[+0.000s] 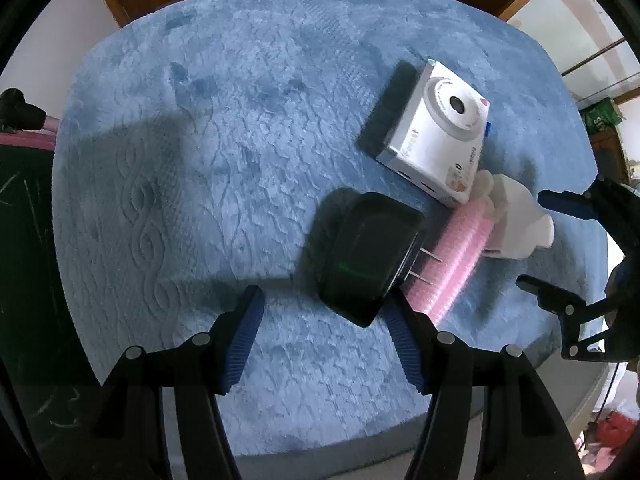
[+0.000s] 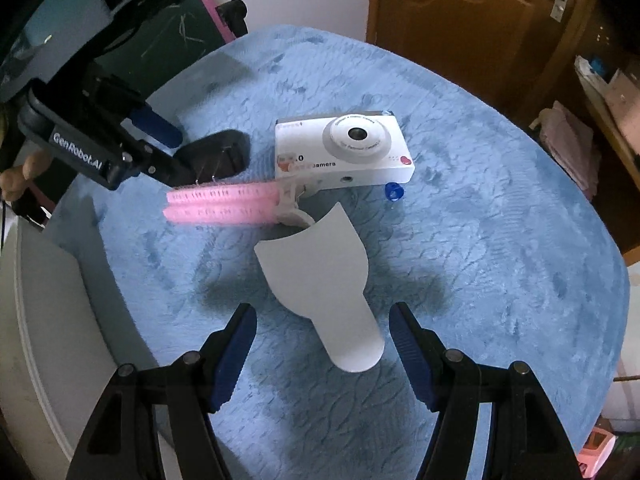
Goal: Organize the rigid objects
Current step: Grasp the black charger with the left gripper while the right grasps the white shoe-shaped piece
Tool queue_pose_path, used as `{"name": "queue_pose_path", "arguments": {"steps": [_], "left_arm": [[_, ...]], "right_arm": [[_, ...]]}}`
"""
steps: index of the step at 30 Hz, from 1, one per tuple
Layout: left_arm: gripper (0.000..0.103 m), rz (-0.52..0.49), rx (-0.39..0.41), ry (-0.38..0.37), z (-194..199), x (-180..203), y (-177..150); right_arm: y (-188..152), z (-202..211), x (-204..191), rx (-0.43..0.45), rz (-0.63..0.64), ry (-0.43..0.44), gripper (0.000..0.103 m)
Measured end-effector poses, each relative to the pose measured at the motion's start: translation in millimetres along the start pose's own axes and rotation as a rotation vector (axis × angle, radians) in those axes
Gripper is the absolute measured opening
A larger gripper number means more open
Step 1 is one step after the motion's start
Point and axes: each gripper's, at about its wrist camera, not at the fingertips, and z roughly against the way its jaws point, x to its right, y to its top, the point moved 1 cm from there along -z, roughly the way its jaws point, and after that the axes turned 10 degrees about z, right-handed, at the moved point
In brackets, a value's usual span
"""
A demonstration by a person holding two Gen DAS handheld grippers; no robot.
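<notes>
A black plug adapter [image 1: 372, 252] with metal prongs lies on the round blue plush table cover [image 1: 192, 168]. Its near corner sits just inside my left gripper [image 1: 322, 316], which is open; the pads do not press on it. Right of it lie a pink hair roller clip [image 1: 460, 252], a white toy camera [image 1: 436, 136] and a white scoop [image 1: 516, 216]. In the right wrist view the scoop [image 2: 320, 268] has its handle between the fingers of my open right gripper [image 2: 322, 324], with a gap on each side. The left gripper [image 2: 178, 152] hangs over the adapter [image 2: 228, 148].
A small blue piece [image 2: 394, 191] lies by the camera [image 2: 344, 148], and the pink roller [image 2: 224, 204] lies in front of it. A green chalkboard with a pink frame [image 2: 180, 24] stands past the table's left edge, and a brown door [image 2: 460, 20] stands behind.
</notes>
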Motion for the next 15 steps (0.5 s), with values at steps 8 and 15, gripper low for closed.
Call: {"name": "queue_pose_path", "arguments": {"steps": [8, 15], "left_arm": [[0.066, -0.042, 0.029, 0.034, -6, 9, 7], [0.066, -0.108, 0.057, 0.079, -9, 27, 13]], "right_arm": [[9, -14, 5, 0.013, -0.005, 0.011, 0.07], [15, -23, -1, 0.027, 0.029, -0.007, 0.07]]}}
